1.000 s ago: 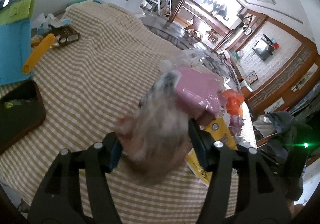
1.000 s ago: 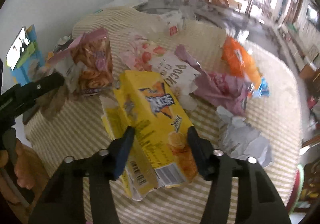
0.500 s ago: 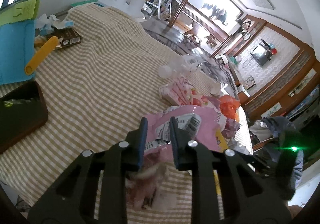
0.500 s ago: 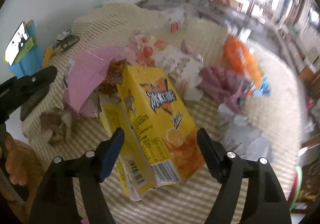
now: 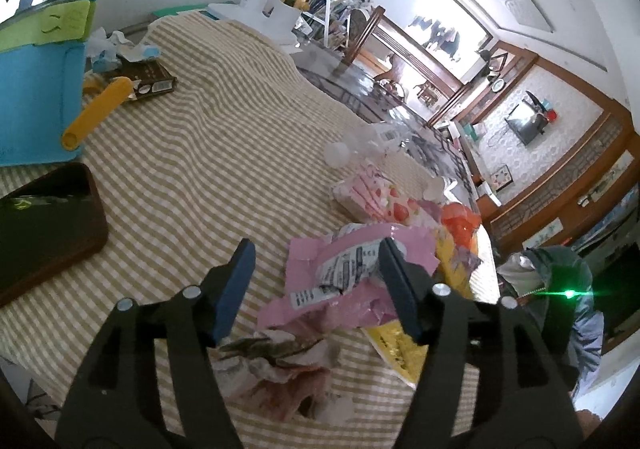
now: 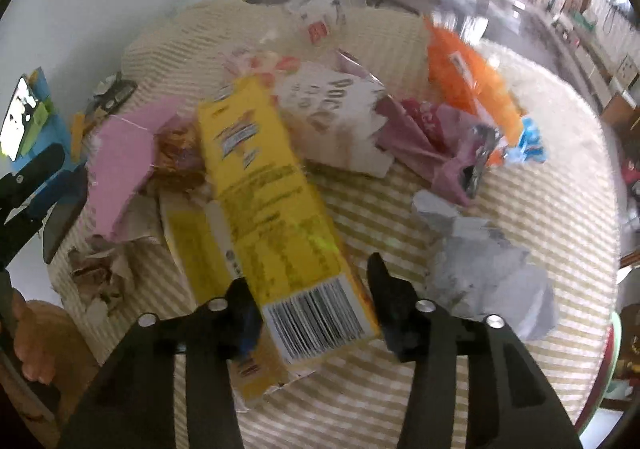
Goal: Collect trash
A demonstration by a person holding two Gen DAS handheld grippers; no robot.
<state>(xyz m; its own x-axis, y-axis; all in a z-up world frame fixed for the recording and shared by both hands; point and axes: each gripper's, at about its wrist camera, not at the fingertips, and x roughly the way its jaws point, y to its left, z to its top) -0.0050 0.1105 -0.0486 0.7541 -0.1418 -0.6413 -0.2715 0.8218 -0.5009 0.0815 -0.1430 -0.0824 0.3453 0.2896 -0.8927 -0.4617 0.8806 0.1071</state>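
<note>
Trash lies heaped on a checked tablecloth point(image 5: 200, 153). My left gripper point(image 5: 316, 245) is open and its jaws are opening; a torn pink snack bag point(image 5: 352, 273) rests on the cloth just beyond the fingers, free of the pads. Crumpled brown paper point(image 5: 280, 369) sits under the gripper. My right gripper point(image 6: 308, 273) is closing its jaws on the barcode end of a yellow snack box point(image 6: 264, 189), and both pads touch its sides. In the right wrist view, which is blurred, the pink bag point(image 6: 120, 161) lies left of the box.
A white box point(image 6: 332, 117), purple wrapper point(image 6: 424, 137), orange wrapper point(image 6: 468, 81) and grey crumpled paper point(image 6: 488, 269) lie to the right. A strawberry packet point(image 5: 372, 197) sits further back. A dark flat case point(image 5: 44, 225) and a blue stand point(image 5: 36, 69) stand on the left.
The left gripper clamped the pink bag, then opened and left it on the cloth. The right gripper widened, then narrowed again on the yellow box, which now shows its barcode face.
</note>
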